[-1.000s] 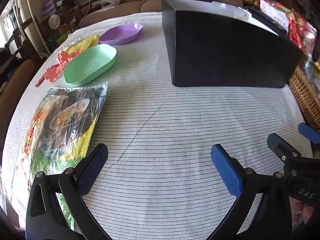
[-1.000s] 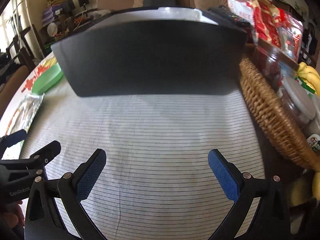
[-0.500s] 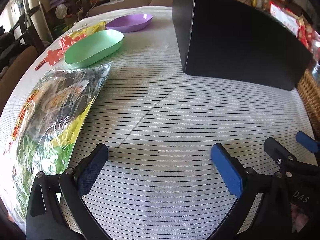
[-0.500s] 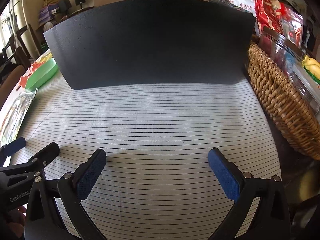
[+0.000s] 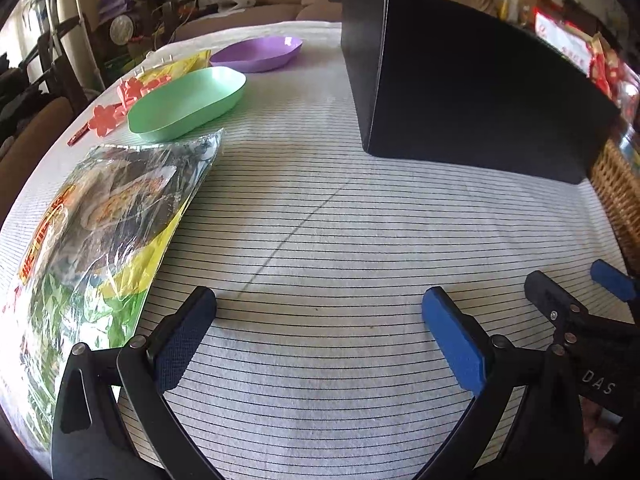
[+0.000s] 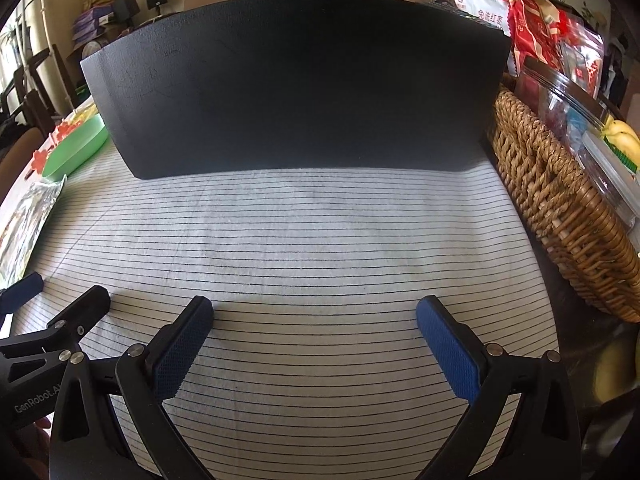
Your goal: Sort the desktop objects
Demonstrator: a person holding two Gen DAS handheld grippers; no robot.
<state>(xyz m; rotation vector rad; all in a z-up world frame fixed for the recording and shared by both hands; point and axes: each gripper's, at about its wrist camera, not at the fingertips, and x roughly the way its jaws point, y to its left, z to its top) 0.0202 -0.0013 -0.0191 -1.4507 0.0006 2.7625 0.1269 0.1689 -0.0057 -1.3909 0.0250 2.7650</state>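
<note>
We see a big black box [image 5: 472,92] standing on the striped counter [image 5: 340,240]. Left of the box lie a green tray [image 5: 188,104], a purple tray [image 5: 256,54] and a shiny food bag [image 5: 104,216]. Right of it sits a basket [image 6: 560,208]. Our left tool [image 5: 320,316] and right tool [image 6: 314,320] are both spread wide, holding nothing, over bare cloth before the box.

- We see a black box [image 5: 480,92], upright on the striped cloth, far centre-right, open top not visible.
- Green oval dish [image 5: 188,104], far left, empty as far as we can tell.
- Purple oval dish [image 5: 256,54] just beyond it, apart.
- Crinkly food packet [image 5: 100,232] flat at left, near the green dish.
- Red flower-shaped pieces [image 5: 106,118] left of the green dish.
</note>
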